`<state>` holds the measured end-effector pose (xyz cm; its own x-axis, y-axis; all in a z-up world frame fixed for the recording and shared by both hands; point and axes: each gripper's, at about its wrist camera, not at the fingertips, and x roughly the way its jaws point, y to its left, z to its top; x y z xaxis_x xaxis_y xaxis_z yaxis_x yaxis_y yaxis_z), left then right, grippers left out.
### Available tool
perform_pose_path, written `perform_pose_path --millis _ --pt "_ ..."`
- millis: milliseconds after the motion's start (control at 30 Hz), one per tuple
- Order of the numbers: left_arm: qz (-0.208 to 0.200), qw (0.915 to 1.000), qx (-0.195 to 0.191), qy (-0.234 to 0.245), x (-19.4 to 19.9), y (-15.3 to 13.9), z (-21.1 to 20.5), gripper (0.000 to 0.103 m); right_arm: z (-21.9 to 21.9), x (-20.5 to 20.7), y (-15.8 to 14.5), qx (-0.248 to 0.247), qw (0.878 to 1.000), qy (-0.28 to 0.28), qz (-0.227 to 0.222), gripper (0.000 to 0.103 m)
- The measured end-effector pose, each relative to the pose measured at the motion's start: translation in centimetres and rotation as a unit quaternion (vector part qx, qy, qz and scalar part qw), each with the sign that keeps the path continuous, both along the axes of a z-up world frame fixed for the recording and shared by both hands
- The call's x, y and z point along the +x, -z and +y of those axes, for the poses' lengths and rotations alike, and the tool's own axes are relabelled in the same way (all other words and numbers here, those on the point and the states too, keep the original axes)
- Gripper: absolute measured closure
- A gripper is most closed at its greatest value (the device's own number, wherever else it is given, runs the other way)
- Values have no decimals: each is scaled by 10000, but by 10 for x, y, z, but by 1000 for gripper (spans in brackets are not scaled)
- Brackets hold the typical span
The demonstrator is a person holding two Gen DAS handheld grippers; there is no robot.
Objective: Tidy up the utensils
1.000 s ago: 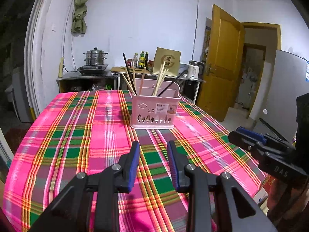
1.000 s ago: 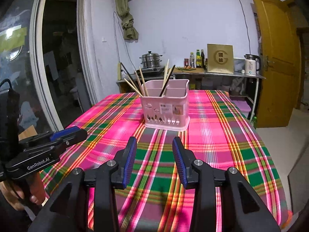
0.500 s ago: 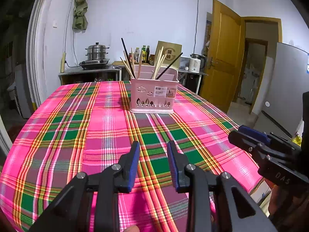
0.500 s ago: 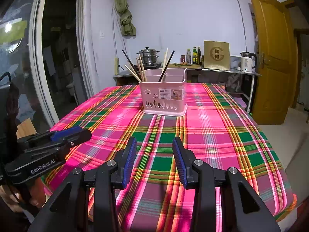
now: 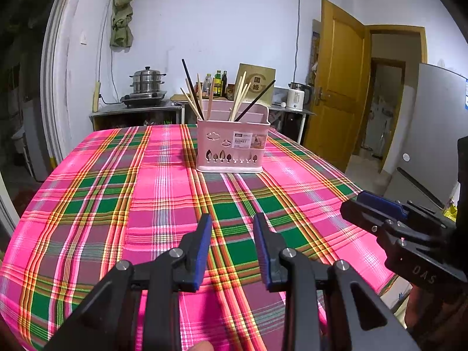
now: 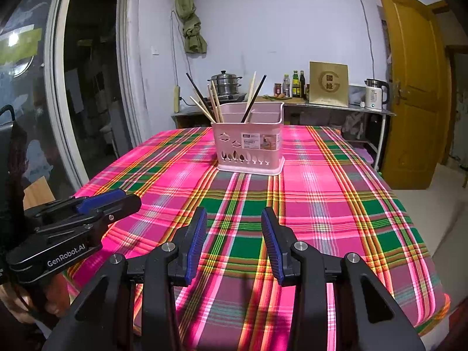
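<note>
The pink utensil basket (image 5: 231, 145) stands upright at the far middle of the tabletop (image 5: 163, 193), which is covered by a pink, green and yellow plaid cloth. Its dividers hide the lower ends of the chopsticks (image 5: 195, 99): pale wooden ones and a black one lean out of the left compartment, more wooden ones and another black one (image 5: 255, 99) out of the next; the right part of the basket cannot be seen into. A label on the front reads "BASKET"; the smaller print is too fine to read.

The left hand-held gripper (image 5: 232, 244) hovers over the near edge of the cloth, jaws parted by a narrow gap with nothing between them. The right hand-held gripper (image 6: 234, 241) hangs alongside, jaws somewhat wider, also empty. Its side, cut off at the right in the left wrist view, shows "DAS"; the left one's body reads "GenRobot.AI" in the right wrist view. A fingertip (image 5: 201, 346) pokes in at the bottom edge.
</note>
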<state>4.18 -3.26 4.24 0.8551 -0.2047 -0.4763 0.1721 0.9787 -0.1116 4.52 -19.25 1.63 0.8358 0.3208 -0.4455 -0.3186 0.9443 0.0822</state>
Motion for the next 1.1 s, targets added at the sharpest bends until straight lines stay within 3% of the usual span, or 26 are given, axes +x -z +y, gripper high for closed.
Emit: perform_pose_path --millis 1100 --pt "-6 10000 27 3 -2 -1 -2 72 3 0 -1 -15 10000 -19 13 63"
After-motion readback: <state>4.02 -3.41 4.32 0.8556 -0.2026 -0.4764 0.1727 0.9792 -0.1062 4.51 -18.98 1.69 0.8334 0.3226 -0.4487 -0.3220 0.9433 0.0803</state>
